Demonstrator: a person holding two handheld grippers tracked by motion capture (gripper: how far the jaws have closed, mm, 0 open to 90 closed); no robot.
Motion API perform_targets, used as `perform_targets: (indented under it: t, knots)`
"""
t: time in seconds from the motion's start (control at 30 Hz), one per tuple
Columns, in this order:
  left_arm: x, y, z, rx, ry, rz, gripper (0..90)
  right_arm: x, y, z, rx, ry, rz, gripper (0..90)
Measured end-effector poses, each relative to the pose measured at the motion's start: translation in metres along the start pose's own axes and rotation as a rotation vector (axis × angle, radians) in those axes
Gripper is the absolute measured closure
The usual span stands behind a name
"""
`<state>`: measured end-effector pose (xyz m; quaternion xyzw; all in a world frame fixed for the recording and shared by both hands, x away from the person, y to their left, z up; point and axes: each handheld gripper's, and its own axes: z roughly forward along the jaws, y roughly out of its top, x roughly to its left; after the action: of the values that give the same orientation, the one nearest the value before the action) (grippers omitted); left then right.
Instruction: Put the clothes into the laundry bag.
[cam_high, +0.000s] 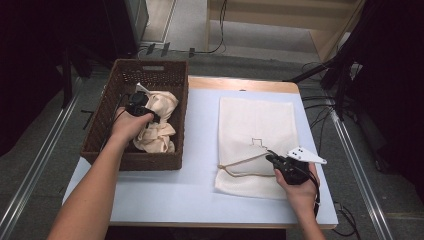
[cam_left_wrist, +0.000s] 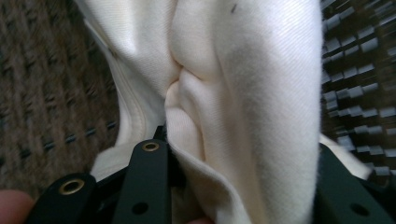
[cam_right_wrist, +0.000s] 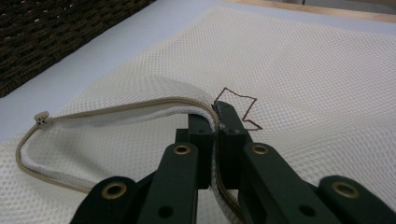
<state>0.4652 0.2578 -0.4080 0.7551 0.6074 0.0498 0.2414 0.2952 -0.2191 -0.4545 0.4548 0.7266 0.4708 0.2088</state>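
— The tabletop (cam_high: 200, 195) carries two big things: a wicker basket (cam_high: 112, 157) on its left end, and a white mesh laundry bag (cam_high: 257, 117) lying flat to the right, apart from it.

— Which step, do you think?

— Loading the bag, I'd say. The right tool (cam_right_wrist: 217, 112) is clamped narrow on the upper zipper edge (cam_right_wrist: 116, 108) of the bag's mouth and lifts it, so the mouth gapes toward the basket. The left tool (cam_high: 145, 111) is down in the basket, its jaws closed onto a fold of the cream cloth (cam_high: 160, 122).

— And next?

— Probably lifting that cloth over the basket's near-right wall, then carrying it across to the mouth. The cloth is crumpled and limp, so it could trail and catch on the rim.

— Room enough?

— A bare strip of tabletop lies between basket and bag. The mouth is shallow, though; the zipper pull (cam_right_wrist: 43, 118) sits at its far corner.
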Motion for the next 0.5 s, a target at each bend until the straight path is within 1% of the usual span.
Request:
perform_targets:
  t: [0.03, 0.1, 0.13, 0.17, 0.2, 0.27, 0.3, 0.33, 0.37, 0.4, 0.43, 0.47, 0.5]
  knots:
    - [-0.001, 0.001, -0.007, -0.049, -0.041, 0.014, 63.6, 0.0, 0.0, 0.0, -0.001, 0.0, -0.002, 88.2]
    - [-0.003, 0.002, -0.014, -0.094, -0.098, 0.016, 63.8, 0.0, 0.0, 0.0, -0.003, -0.001, -0.001, 88.2]
    - [-0.003, 0.002, -0.014, -0.094, -0.098, 0.016, 63.8, 0.0, 0.0, 0.0, -0.003, -0.001, -0.001, 88.2]
    - [-0.004, 0.002, -0.017, -0.121, -0.118, 0.017, 63.8, 0.0, 0.0, -0.001, -0.005, -0.002, -0.001, 88.2]
    - [-0.005, 0.002, -0.023, -0.16, -0.145, 0.024, 63.8, -0.001, 0.0, -0.001, -0.005, -0.003, -0.001, 88.2]
    - [-0.006, 0.002, -0.03, -0.196, -0.181, 0.026, 63.8, -0.001, 0.0, -0.001, -0.003, -0.003, 0.003, 88.2]
    - [-0.007, 0.002, -0.034, -0.216, -0.198, 0.036, 63.8, -0.001, 0.0, -0.001, -0.002, -0.002, 0.004, 88.2]
    - [-0.008, 0.002, -0.038, -0.239, -0.205, 0.045, 63.8, -0.001, 0.0, -0.001, -0.002, -0.001, 0.002, 88.2]
    - [-0.008, 0.002, -0.038, -0.239, -0.205, 0.045, 63.7, -0.001, 0.0, -0.001, -0.002, -0.001, 0.002, 88.2]
    - [-0.009, 0.001, -0.041, -0.265, -0.204, 0.056, 63.7, -0.001, 0.0, -0.001, -0.002, -0.001, 0.001, 88.2]
    - [-0.011, 0.001, -0.045, -0.287, -0.213, 0.065, 63.6, -0.001, 0.0, -0.001, -0.002, -0.001, 0.001, 88.2]
    - [-0.013, 0.0, -0.052, -0.313, -0.244, 0.068, 63.6, -0.001, 0.0, -0.001, -0.003, -0.002, -0.001, 88.3]
    - [-0.014, 0.0, -0.056, -0.327, -0.247, 0.069, 63.6, -0.001, 0.0, -0.001, -0.004, -0.002, -0.001, 88.2]
